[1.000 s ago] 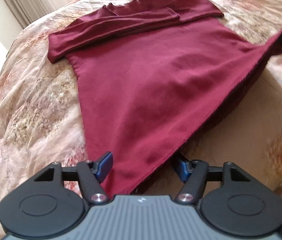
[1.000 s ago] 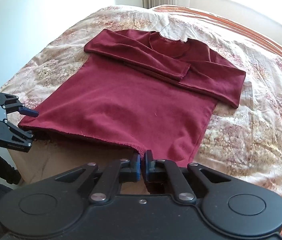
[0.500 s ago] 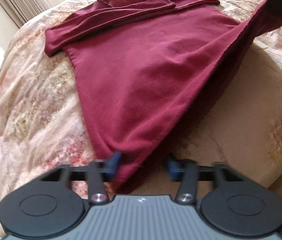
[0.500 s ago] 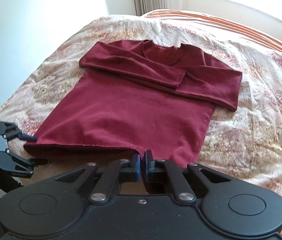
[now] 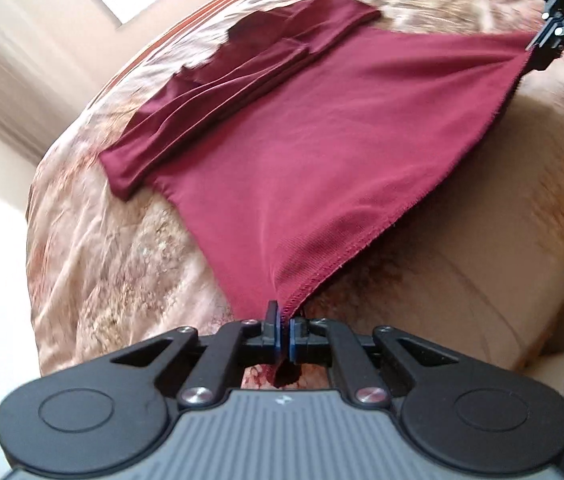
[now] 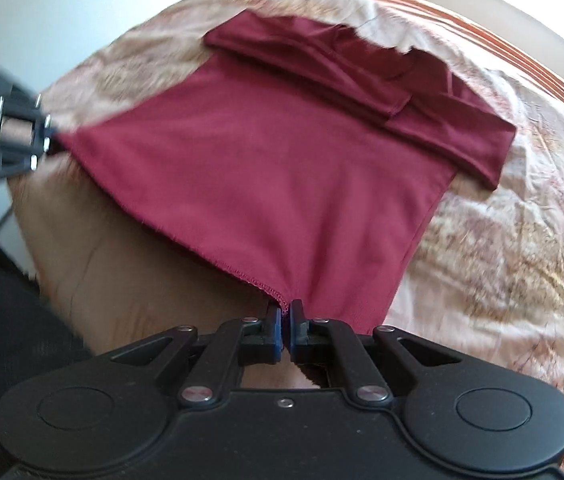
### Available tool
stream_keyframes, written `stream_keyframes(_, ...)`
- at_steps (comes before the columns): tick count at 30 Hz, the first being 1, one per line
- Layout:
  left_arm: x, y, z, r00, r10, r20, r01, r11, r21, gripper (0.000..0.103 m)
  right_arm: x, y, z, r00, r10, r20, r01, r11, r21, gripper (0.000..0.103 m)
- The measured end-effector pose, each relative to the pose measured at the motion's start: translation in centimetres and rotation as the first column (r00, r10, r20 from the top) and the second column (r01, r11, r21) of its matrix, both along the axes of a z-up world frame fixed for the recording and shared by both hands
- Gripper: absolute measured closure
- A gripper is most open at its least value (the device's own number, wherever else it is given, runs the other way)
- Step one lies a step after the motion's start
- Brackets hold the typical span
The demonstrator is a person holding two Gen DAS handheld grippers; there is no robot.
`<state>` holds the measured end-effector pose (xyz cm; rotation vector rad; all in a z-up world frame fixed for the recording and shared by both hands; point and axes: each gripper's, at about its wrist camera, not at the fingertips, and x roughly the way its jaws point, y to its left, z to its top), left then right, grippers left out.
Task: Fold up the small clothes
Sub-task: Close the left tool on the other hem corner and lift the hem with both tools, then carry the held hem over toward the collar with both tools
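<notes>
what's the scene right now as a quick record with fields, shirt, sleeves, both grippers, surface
garment: dark red long-sleeved shirt, far part flat on the bed, near hem lifted
sleeves: both folded across the chest
left gripper: jaws have just been closing, now shut on one hem corner
right gripper: shut on the other hem corner
hem: stretched between the two grippers
surface: floral bedspread
</notes>
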<state>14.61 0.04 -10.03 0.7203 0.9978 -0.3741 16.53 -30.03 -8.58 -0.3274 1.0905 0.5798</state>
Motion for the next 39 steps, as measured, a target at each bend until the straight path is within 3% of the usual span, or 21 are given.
stream_keyframes(7,-1.6,-0.1,0.4,0.999,-0.017,-0.05,0.016,1.0,-0.022,0.101,-2.3,-2.5,-0.8,0.994,-0.029,-0.103,0.038,0.996,0.079,0.101)
stream_keyframes(11,-3.2,0.0,2.2,0.995,-0.04,-0.086,0.037,0.998,-0.043,0.101,-3.4,-3.2,0.3,0.987,0.01,-0.16,0.004,0.997,0.083,0.101)
stream_keyframes(16,-4.8,0.8,3.6,0.985,-0.083,-0.15,0.07,0.994,-0.087,0.101,-4.9,-4.2,1.7,0.964,0.056,-0.259,-0.028,0.993,0.112,0.102)
stream_keyframes(20,-3.5,1.2,3.7,0.987,-0.034,-0.16,0.017,0.994,-0.109,0.1,-5.4,-4.8,0.8,0.938,0.083,-0.336,-0.049,0.993,0.108,0.103)
stream_keyframes(23,-2.0,1.9,3.9,0.984,0.022,-0.179,-0.048,0.989,-0.141,0.1,-4.9,-4.9,0.3,0.945,0.059,-0.323,-0.028,0.995,0.1,0.103)
stream_keyframes(26,-1.4,2.2,3.9,0.982,0.022,-0.186,-0.05,0.988,-0.144,0.1,-4.2,-4.9,0.2,0.96,0.021,-0.28,0.008,0.995,0.102,0.101)
stream_keyframes(27,-1.4,2.2,3.9,0.982,0.017,-0.189,-0.044,0.989,-0.141,0.1,-3.9,-5.0,0.1,0.961,0.005,-0.278,0.026,0.994,0.107,0.091)
stream_keyframes(30,-1.6,2.0,3.6,0.978,0.009,-0.208,-0.038,0.991,-0.132,0.1,-3.9,-5.4,-0.6,0.964,-0.018,-0.265,0.053,0.991,0.125,0.078)
stream_keyframes(33,-2.2,1.7,3.4,0.973,0.005,-0.229,-0.035,0.991,-0.126,0.1,-4.8,-5.4,-1.0,0.977,0.023,-0.211,0.003,0.993,0.121,0.062)
stream_keyframes(35,-2.3,1.5,3.2,0.971,0.001,-0.239,-0.03,0.992,-0.119,0.1,-5.7,-5.0,-1.5,0.984,0.078,-0.163,-0.061,0.992,0.107,0.057)
stream_keyframes(39,-2.0,1.4,3.2,0.968,0.001,-0.253,-0.03,0.994,-0.108,0.1,-8.3,-3.6,-3.1,0.967,0.249,-0.051,-0.248,0.969,0.019,0.056)
